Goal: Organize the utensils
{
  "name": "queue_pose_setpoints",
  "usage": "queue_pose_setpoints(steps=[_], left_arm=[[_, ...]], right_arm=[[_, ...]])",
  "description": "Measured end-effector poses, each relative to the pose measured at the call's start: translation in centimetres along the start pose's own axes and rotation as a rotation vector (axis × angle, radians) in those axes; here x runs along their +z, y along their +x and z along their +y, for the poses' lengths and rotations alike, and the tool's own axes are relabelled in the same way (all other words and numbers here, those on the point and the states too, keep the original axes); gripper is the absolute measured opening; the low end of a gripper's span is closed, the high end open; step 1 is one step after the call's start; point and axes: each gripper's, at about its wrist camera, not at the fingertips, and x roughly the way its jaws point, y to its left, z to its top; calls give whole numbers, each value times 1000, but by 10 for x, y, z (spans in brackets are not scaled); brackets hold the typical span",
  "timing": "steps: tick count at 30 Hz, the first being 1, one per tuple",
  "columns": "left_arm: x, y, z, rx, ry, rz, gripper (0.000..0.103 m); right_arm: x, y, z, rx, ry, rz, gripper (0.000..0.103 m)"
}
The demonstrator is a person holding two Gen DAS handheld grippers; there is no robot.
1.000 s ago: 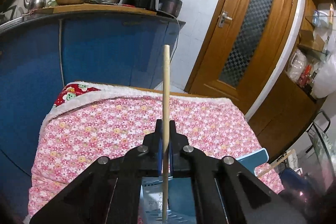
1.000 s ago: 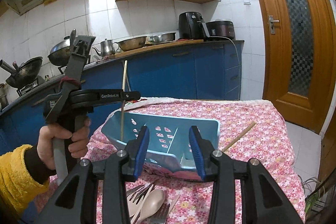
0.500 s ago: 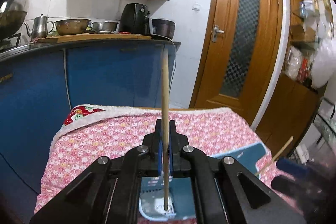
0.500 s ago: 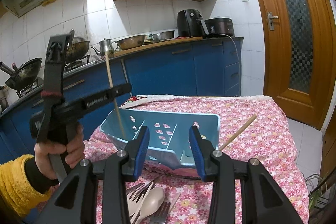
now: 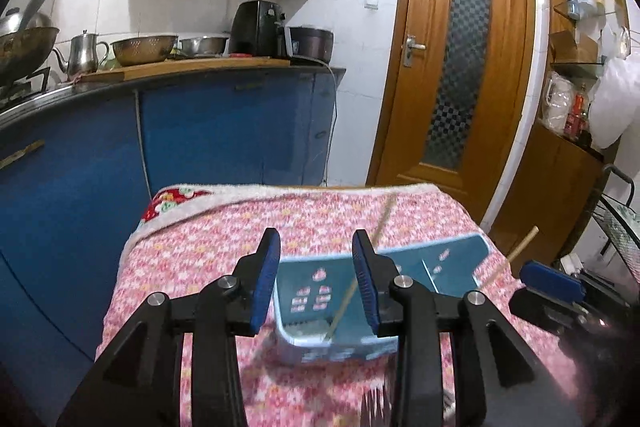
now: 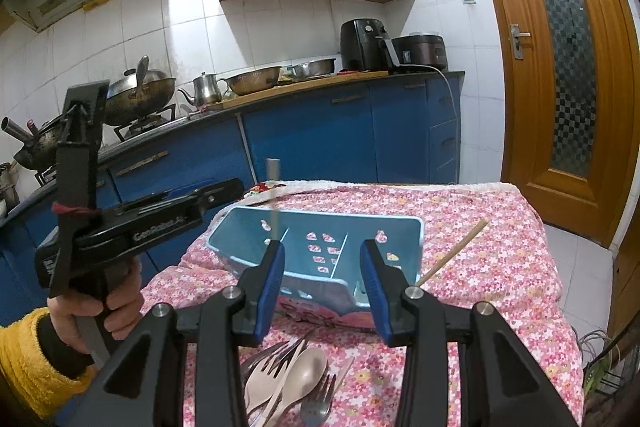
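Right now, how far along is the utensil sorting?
Early. Done: one chopstick leans inside the blue basket, and a second chopstick sticks out at its right end. In hand: nothing; the left gripper and right gripper are both open and empty. Left: the pile of forks and spoons lies on the floral cloth in front of the basket.

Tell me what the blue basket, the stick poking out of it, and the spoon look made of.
Basket: likely plastic, smooth moulded walls with cut-out holes.
Stick: probably wood or bamboo, pale tan and matte.
Spoon: looks like beige matte plastic or a fibre composite; hard to tell.
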Motion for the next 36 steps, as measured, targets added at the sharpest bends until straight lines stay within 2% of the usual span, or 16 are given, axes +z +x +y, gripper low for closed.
queue_pose_setpoints(steps=[7, 15, 21, 27, 36], left_arm=[[-14, -23, -2, -38, -14, 102, 38], [-41, -41, -19, -35, 64, 223, 38], [-60, -42, -25, -56, 78, 314, 38], [-77, -36, -34, -55, 93, 372, 38], [-93, -19, -50, -50, 138, 440, 38]], right_arm=[[-3, -9, 5, -18, 11, 74, 42], [-15, -14, 3, -5, 78, 191, 42], [-29, -16, 1, -9, 122, 272, 42], [-44, -18, -2, -29, 146, 331, 43], [-59, -22, -14, -55, 188, 368, 44]])
